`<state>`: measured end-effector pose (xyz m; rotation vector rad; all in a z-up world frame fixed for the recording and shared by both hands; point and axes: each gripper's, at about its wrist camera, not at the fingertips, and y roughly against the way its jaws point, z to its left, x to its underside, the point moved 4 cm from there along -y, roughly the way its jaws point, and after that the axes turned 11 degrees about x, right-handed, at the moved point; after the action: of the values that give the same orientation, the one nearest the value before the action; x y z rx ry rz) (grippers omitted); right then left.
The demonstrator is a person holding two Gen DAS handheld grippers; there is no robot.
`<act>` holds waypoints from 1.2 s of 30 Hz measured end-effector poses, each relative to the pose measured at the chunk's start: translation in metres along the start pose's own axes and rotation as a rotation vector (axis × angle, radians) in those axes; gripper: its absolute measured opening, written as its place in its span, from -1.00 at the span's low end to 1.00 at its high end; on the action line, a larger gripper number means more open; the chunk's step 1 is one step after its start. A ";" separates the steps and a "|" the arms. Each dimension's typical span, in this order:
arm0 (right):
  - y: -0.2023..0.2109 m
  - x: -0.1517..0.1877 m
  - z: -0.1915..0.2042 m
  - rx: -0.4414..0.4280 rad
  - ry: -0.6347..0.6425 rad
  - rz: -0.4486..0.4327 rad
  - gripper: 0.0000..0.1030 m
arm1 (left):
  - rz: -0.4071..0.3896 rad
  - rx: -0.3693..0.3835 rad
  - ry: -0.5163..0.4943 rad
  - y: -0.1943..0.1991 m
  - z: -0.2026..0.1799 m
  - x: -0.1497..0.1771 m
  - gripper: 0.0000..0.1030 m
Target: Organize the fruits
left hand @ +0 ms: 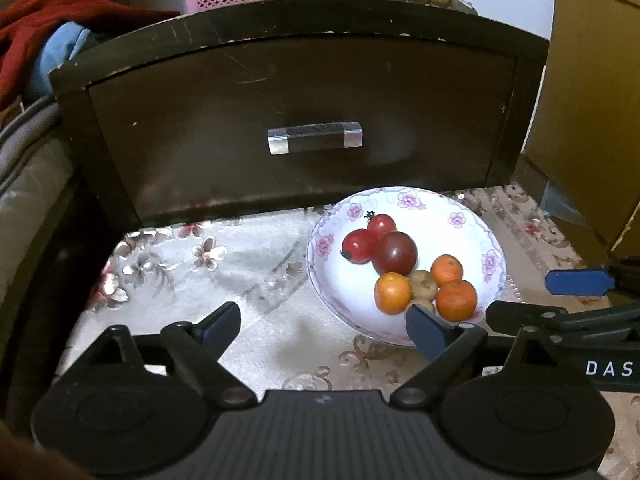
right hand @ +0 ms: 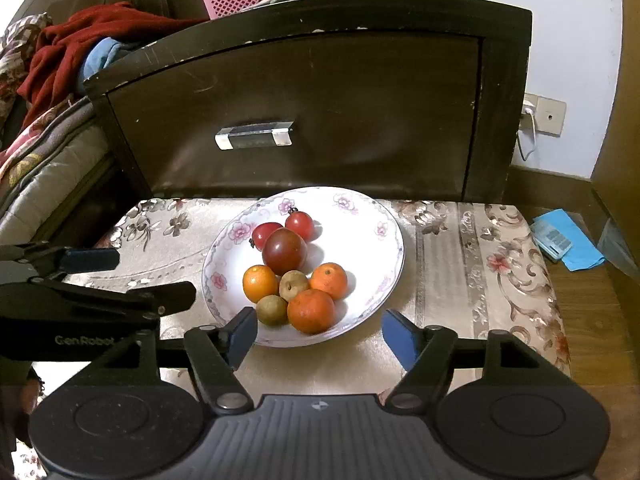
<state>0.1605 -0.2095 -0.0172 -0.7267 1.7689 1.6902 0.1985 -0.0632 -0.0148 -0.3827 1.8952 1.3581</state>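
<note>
A white plate with a pink flower rim [left hand: 404,199] [right hand: 384,229] sits on the cloth-covered table. On it lie two red cherry tomatoes [right hand: 299,225], a darker tomato [right hand: 284,251], three small oranges [right hand: 311,311] and two brown round fruits [right hand: 272,309]. My left gripper [left hand: 324,326] hovers open and empty to the left of the plate, its right finger over the plate's near rim. My right gripper [right hand: 320,334] stands open just in front of the plate, with only the near rim showing between its fingers and no fruit touched.
A dark wooden drawer front with a clear handle [left hand: 315,138] rises right behind the plate. Bedding and red cloth [right hand: 72,48] lie to the left. A blue packet [right hand: 560,240] lies on the floor to the right, and a wall socket with a cable [right hand: 532,114] sits beyond it.
</note>
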 end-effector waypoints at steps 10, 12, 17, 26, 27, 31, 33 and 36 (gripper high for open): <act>0.014 0.008 -0.003 -0.003 -0.026 -0.001 0.27 | 0.019 -0.013 0.036 0.010 -0.001 0.013 0.94; 0.017 0.010 -0.003 -0.004 -0.032 0.002 0.27 | 0.012 -0.014 0.050 0.014 0.001 0.014 1.00; 0.025 0.016 -0.004 -0.005 -0.048 0.008 0.28 | 0.021 -0.021 0.078 0.021 0.004 0.024 1.00; 0.036 0.032 0.006 -0.013 -0.045 0.029 0.28 | 0.072 -0.032 0.086 0.026 0.006 0.043 1.00; 0.037 0.033 0.006 -0.014 -0.046 0.029 0.28 | 0.071 -0.035 0.087 0.027 0.006 0.044 1.00; 0.041 0.037 0.007 -0.014 -0.051 0.032 0.29 | 0.068 -0.026 0.108 0.032 0.008 0.047 1.00; 0.042 0.039 0.007 -0.013 -0.052 0.033 0.29 | 0.073 -0.025 0.097 0.033 0.006 0.048 1.00; 0.045 0.041 0.009 -0.015 -0.053 0.036 0.29 | 0.076 -0.017 0.089 0.036 0.003 0.050 1.00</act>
<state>0.1002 -0.1984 -0.0172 -0.6547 1.7442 1.7320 0.1437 -0.0372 -0.0273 -0.3895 1.9903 1.4286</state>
